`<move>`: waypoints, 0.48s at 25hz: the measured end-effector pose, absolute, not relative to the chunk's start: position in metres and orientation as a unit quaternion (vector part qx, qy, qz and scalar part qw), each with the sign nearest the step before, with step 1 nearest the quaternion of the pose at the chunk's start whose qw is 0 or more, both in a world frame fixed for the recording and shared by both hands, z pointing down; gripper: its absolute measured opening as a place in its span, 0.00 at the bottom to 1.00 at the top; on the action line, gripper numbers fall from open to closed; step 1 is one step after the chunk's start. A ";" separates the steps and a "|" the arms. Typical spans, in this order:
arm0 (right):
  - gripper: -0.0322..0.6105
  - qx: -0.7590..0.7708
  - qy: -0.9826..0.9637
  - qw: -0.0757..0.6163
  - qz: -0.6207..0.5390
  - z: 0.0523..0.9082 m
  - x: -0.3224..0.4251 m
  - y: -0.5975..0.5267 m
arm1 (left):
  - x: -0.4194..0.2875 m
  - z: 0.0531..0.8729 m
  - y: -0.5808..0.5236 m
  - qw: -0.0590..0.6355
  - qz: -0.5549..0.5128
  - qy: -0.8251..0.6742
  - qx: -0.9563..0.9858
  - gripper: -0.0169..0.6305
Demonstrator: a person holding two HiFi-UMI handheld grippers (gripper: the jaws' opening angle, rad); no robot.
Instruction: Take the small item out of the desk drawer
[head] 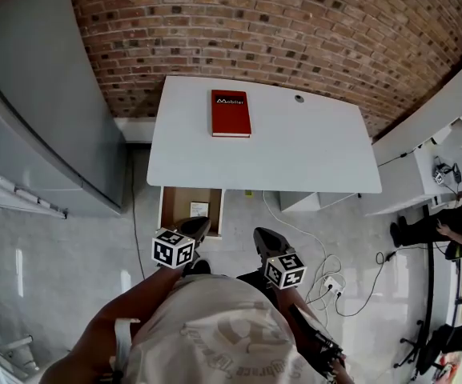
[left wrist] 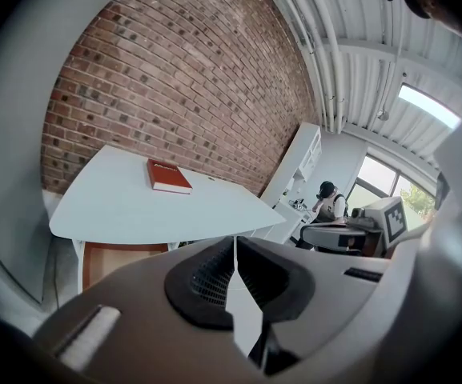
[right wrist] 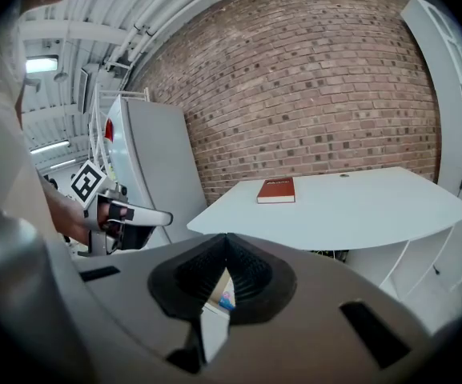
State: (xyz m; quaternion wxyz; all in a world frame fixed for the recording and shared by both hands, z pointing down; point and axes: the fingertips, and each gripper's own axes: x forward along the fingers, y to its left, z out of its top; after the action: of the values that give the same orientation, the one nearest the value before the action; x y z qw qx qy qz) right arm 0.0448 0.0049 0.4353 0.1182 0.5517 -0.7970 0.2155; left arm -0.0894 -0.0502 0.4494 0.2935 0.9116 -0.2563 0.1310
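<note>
A white desk (head: 295,154) stands against the brick wall with a red book (head: 231,113) on it. Under its left end a wooden drawer (head: 174,206) is pulled open, and a small white item (head: 199,209) lies inside. My left gripper (head: 198,225) hovers shut just in front of the drawer's near edge, holding nothing. My right gripper (head: 261,235) is beside it, also shut and empty. The left gripper view has its jaws (left wrist: 235,240) closed, with the drawer (left wrist: 118,256) low at the left. The right gripper view shows closed jaws (right wrist: 226,238) and the left gripper (right wrist: 126,214) off to the left.
A tall grey cabinet (head: 46,94) stands left of the desk. Cables and a power strip (head: 332,282) lie on the floor at the right. A person (head: 459,218) sits at another white desk at the far right. Office chairs (head: 443,342) are at the lower right.
</note>
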 end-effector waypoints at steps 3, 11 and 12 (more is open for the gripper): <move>0.06 0.555 -0.793 0.125 0.218 0.438 0.044 -0.001 | -0.094 0.454 -0.055 0.300 0.132 -0.255 0.910 0.05; 0.06 0.553 -0.795 0.129 0.212 0.435 0.034 -0.025 | -0.117 0.460 -0.073 0.312 0.127 -0.276 0.900 0.05; 0.06 0.551 -0.796 0.130 0.212 0.436 0.033 -0.027 | -0.119 0.461 -0.074 0.313 0.126 -0.279 0.899 0.05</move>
State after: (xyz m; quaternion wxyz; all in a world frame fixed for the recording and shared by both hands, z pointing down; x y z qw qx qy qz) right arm 0.0333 -0.0274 0.4359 0.1299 0.5514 -0.7963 0.2120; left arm -0.1190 -0.0745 0.4612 0.3131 0.8989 -0.2795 0.1257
